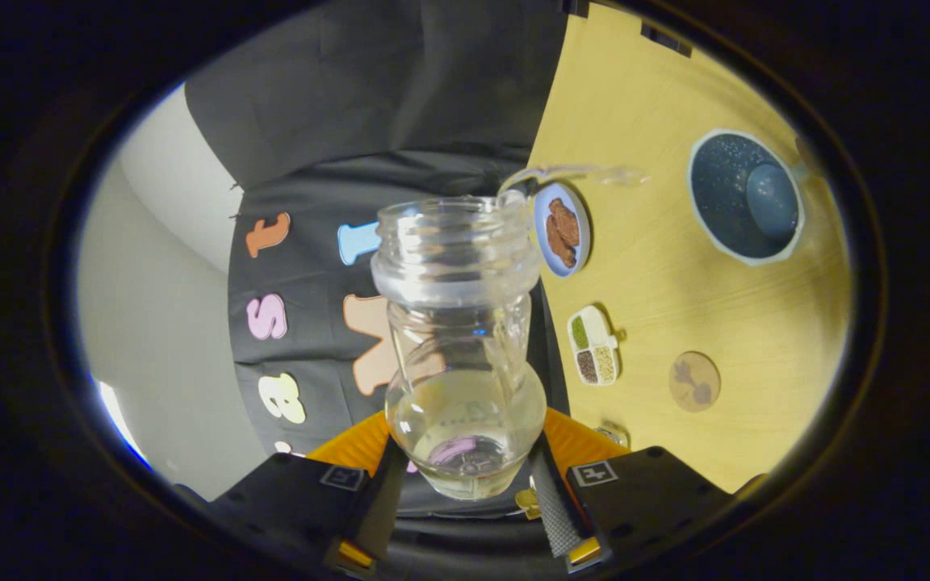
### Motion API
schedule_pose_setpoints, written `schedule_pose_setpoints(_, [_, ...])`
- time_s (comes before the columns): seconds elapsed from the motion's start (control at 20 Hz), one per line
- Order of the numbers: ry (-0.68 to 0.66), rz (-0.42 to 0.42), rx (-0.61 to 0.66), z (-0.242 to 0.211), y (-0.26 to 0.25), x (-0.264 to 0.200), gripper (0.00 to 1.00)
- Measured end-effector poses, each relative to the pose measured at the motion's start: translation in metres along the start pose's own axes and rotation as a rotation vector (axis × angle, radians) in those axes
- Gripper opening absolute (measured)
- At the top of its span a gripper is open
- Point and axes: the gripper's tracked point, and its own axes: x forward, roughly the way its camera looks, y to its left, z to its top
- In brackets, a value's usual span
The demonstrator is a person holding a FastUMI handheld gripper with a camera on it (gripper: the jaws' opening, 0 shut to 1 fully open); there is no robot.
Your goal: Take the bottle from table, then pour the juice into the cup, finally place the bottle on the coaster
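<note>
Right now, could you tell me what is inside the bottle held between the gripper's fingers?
The bottle, uncapped and gripped by the gripper, holds a little clear liquid pooled at its base, and a stream leaves the mouth. The fingers cover the sides of the base.

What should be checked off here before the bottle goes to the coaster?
1. Grip: ok. The gripper has both fingers pressed on the bottle.
2. Pour finished: not ok. A clear stream leaves the bottle's mouth, and liquid remains at the bottle's base.
3. Stream landing in the cup: cannot tell. The stream's end falls short of the cup in this view.
4. Coaster free: ok. Nothing sits on it.
5. Nearby obstacles: ok. The divided dish and the small plate lie apart from the coaster on the table.
</note>
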Motion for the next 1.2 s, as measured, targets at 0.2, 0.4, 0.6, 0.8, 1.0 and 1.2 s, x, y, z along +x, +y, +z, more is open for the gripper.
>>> schedule_pose_setpoints(0.2, [-0.005, -0.002, 0.017, -0.002, -0.001, -0.002, 0.99])
schedule_pose_setpoints(0.4, [-0.007, -0.001, 0.027, -0.001, 0.001, 0.002, 0.99])
schedule_pose_setpoints(0.6, [-0.010, 0.005, 0.040, -0.001, 0.002, -0.001, 0.99])
schedule_pose_setpoints(0.8, [-0.011, 0.006, 0.049, -0.001, 0.005, 0.000, 0.99])
schedule_pose_setpoints(1.0, [-0.007, 0.005, 0.055, -0.002, 0.006, 0.000, 0.99])
schedule_pose_setpoints(1.2, [-0.003, 0.011, 0.067, -0.004, 0.009, 0.001, 0.99])
